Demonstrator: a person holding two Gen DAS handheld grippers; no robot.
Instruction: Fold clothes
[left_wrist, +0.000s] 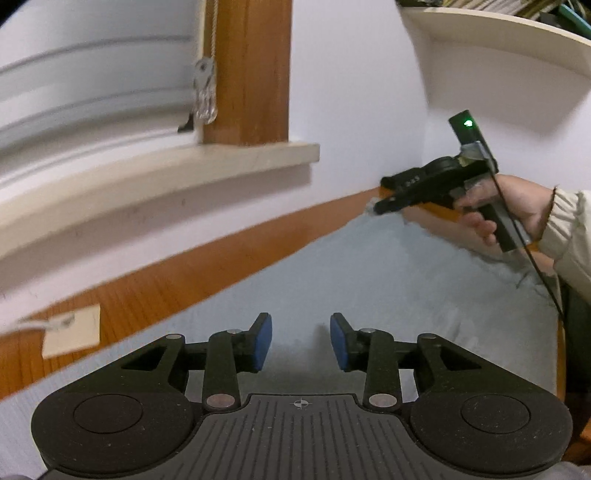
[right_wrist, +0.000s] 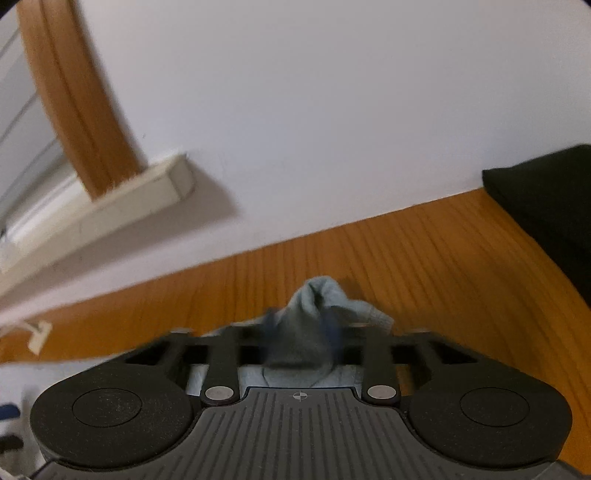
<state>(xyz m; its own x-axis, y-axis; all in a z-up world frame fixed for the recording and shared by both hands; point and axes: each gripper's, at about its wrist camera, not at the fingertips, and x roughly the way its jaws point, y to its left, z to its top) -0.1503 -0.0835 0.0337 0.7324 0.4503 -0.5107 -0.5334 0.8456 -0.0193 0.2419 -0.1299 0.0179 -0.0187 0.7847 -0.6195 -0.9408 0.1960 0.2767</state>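
In the left wrist view the left claw (left_wrist: 301, 341) gapes wide, its blue pads empty, low in the frame above the pale blue-grey fabric garment (left_wrist: 369, 288) spread across the orange wooden counter (left_wrist: 184, 280). At right of that frame a hand (left_wrist: 506, 210) holds the right claw (right_wrist: 301, 332), clamped on a bunched corner of the garment at lower centre of its own view.

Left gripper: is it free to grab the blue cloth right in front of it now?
Probably yes: the left gripper is open and empty, with the light blue cloth right ahead, nothing between. The right gripper grips another corner.
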